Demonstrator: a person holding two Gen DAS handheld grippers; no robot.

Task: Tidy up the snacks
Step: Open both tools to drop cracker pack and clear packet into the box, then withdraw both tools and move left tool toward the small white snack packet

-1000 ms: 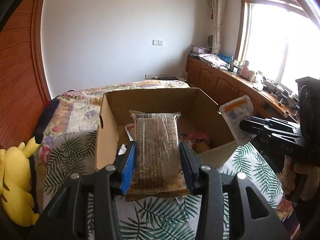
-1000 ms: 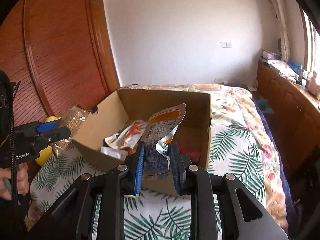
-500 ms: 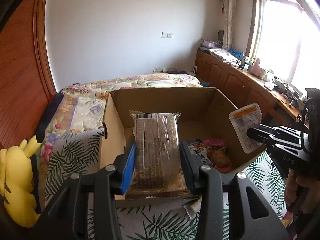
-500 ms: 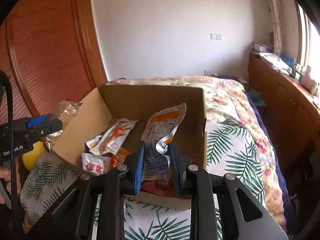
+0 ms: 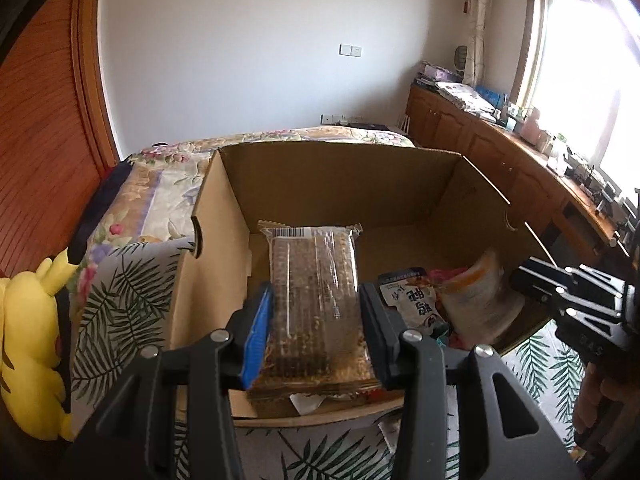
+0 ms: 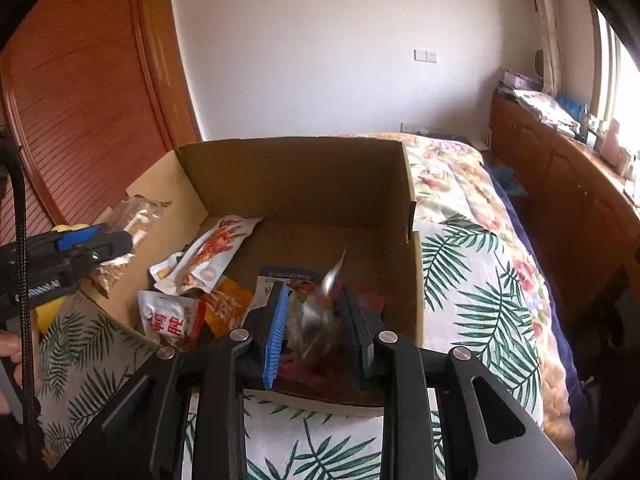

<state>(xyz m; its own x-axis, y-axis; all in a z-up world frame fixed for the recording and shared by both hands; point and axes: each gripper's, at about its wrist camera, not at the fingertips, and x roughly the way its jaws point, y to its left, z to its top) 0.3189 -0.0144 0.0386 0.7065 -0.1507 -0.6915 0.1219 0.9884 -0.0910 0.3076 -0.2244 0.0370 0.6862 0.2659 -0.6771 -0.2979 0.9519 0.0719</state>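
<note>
My right jaws have just been opening, dropping the blurred pouch (image 6: 320, 316) into the brown cardboard box (image 6: 296, 184); my left jaws clamp the clear-wrapped brown bar pack (image 5: 316, 304) over the box's near wall, where it may snag.

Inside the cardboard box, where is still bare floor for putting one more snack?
Bare floor of the brown cardboard box lies along its far wall and far right corner. The near half is crowded with snack packets.

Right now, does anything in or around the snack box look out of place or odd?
Yes. The white and orange packet between the right gripper fingers is blurred and tumbling into the cardboard box as the fingers open. The snacks already inside lie in a loose, overlapping heap. The left gripper holds its brown bar packet squarely.
</note>
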